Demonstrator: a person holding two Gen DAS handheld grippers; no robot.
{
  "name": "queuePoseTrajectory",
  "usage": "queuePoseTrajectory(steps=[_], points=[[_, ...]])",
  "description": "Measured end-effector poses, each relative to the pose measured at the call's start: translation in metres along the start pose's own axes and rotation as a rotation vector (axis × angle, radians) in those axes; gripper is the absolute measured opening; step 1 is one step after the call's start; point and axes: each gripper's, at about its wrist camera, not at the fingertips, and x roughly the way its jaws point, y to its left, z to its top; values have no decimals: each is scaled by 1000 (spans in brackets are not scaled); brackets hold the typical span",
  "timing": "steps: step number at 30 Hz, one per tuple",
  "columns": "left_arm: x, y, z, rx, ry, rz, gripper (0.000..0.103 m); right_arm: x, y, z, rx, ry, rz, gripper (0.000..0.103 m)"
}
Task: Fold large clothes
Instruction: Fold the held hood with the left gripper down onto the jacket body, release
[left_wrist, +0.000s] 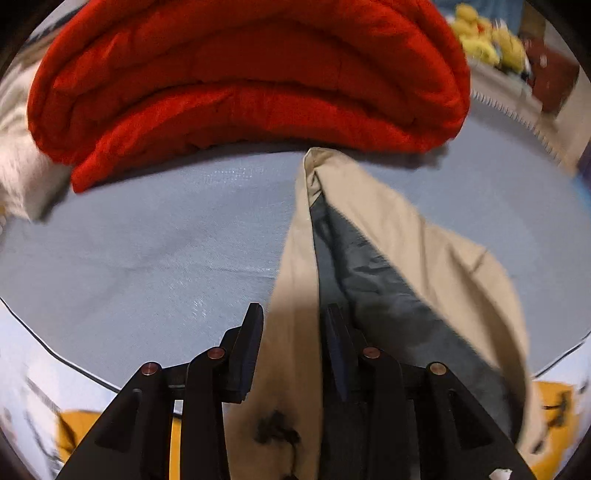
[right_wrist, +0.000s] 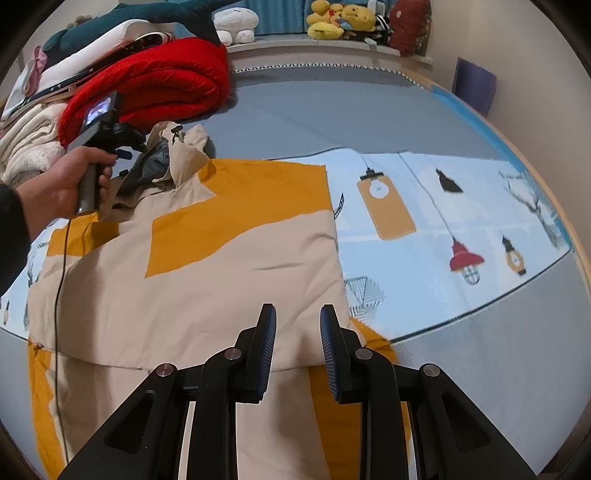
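A large beige and mustard-yellow jacket (right_wrist: 207, 280) lies partly folded on the bed. Its hood (right_wrist: 177, 155), with grey lining (left_wrist: 369, 273), is lifted at the far left. My left gripper (left_wrist: 293, 317) has its jaws around the beige hood edge (left_wrist: 295, 266), which runs between the fingers; in the right wrist view the left gripper (right_wrist: 125, 155) is held by a hand at the hood. My right gripper (right_wrist: 298, 317) is open and empty, just above the jacket's near folded edge.
A folded red quilt (left_wrist: 240, 85) lies on the grey bedsheet (left_wrist: 147, 236) beyond the hood, with white blankets (right_wrist: 26, 147) left of it. A patterned light-blue cover (right_wrist: 443, 229) lies under the jacket. Plush toys (right_wrist: 343, 18) sit on the headboard shelf.
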Motion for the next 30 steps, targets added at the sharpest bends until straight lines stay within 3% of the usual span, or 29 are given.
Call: queuePoseTrajectory(steps=[2, 6, 11, 16, 18, 20, 23, 25, 30], points=[[1, -5, 0, 44, 10, -14, 4, 2, -2, -4, 21, 22, 24, 26], [-25, -6, -9, 93, -20, 5, 3, -2, -5, -8, 25, 26, 16, 26], [-138, -17, -52, 229, -206, -110, 3, -21, -11, -1, 71, -6, 46, 26], [-243, -20, -147, 381, -342, -153, 3, -48, -10, 2, 87, -61, 86, 26], [-265, -15, -187, 398, -361, -151, 3, -55, -10, 2, 101, -79, 100, 26], [-275, -3, -233, 391, -357, -145, 3, -61, -9, 0, 104, -100, 115, 26], [-278, 20, -297, 336, -288, -141, 3, -66, -10, -3, 123, -107, 132, 26], [-285, 40, -329, 233, -206, -190, 3, -68, -9, -5, 129, -118, 145, 26], [-301, 79, -365, -40, -196, -281, 20, -64, -4, -3, 137, -120, 215, 27]])
